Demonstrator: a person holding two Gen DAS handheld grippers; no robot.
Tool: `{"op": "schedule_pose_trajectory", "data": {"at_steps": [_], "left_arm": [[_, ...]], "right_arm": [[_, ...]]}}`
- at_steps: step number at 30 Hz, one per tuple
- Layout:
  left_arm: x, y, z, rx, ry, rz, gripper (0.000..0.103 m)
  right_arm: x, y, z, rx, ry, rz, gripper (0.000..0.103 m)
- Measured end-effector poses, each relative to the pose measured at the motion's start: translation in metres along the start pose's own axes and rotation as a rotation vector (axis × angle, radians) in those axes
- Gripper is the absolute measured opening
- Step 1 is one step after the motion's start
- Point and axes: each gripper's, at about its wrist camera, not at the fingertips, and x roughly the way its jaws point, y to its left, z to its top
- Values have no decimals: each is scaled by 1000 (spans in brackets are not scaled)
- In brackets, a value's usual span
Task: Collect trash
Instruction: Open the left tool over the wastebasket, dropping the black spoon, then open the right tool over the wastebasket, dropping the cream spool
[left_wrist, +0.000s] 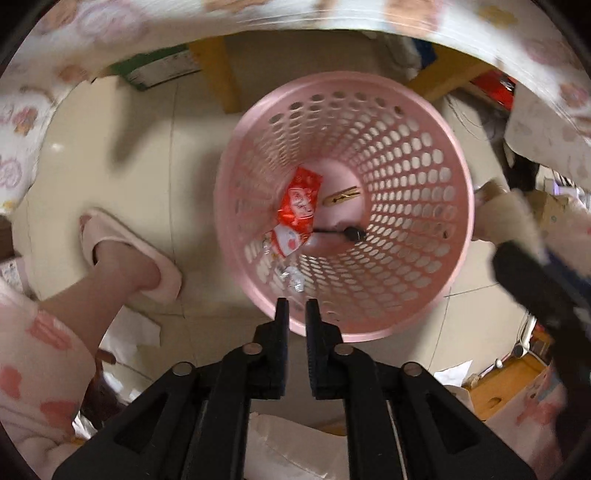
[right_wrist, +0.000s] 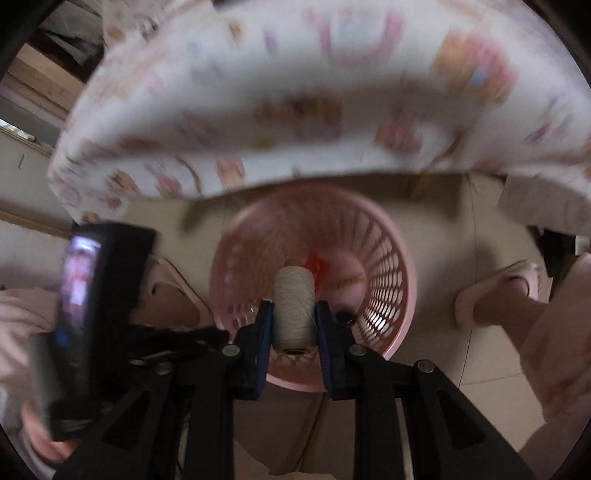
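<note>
A pink perforated basket (left_wrist: 223, 192) stands on the tiled floor, seen from above. Inside lie a red wrapper (left_wrist: 301, 201), a white-and-red wrapper (left_wrist: 286, 240), a wooden clothespin (left_wrist: 341, 194), a small black item (left_wrist: 352, 233) and clear plastic scraps (left_wrist: 293, 277). My left gripper (left_wrist: 297, 301) points down over the basket's near rim, its jaws a little apart with nothing between them. My right gripper (right_wrist: 294, 303) is shut on a cream spool of thread (right_wrist: 294, 291), held above the basket (right_wrist: 410, 288). The left gripper's body (right_wrist: 85, 295) shows blurred at the left.
A person's feet in pink slippers (left_wrist: 122, 254) (right_wrist: 495, 291) stand on either side of the basket. A patterned white cloth (left_wrist: 332, 22) (right_wrist: 295, 92) hangs over the far side. A green box (left_wrist: 159, 70), wooden legs (left_wrist: 218, 70) and loose papers (left_wrist: 133, 336) lie around.
</note>
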Motion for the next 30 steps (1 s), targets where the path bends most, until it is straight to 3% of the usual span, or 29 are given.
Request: {"op": "schedule_pose_trajectory", "data": {"at_steps": [2,9,14,17,26,30], "left_arm": [[-3,3,0,-13,-6,11,18],[-16,18,0,-44,-29,30,18],[-22,28,-2,-48,-54,25,36],[-21,36,-3,-64,-47,16,41],[-31,50,-3,-108,-42,-101,46],[-35,48,-4,-98,-62,-60,46]], "right_arm": [[20,-5,-2,19,55,-4,22],[72,-17,-6,107,203,31,21],[83,-21,-3,186,227,112,21],[88,-18,0,193,234,133,21],[108,3,1,151,247,144,21],[109,7,0,141,242,144,22]]}}
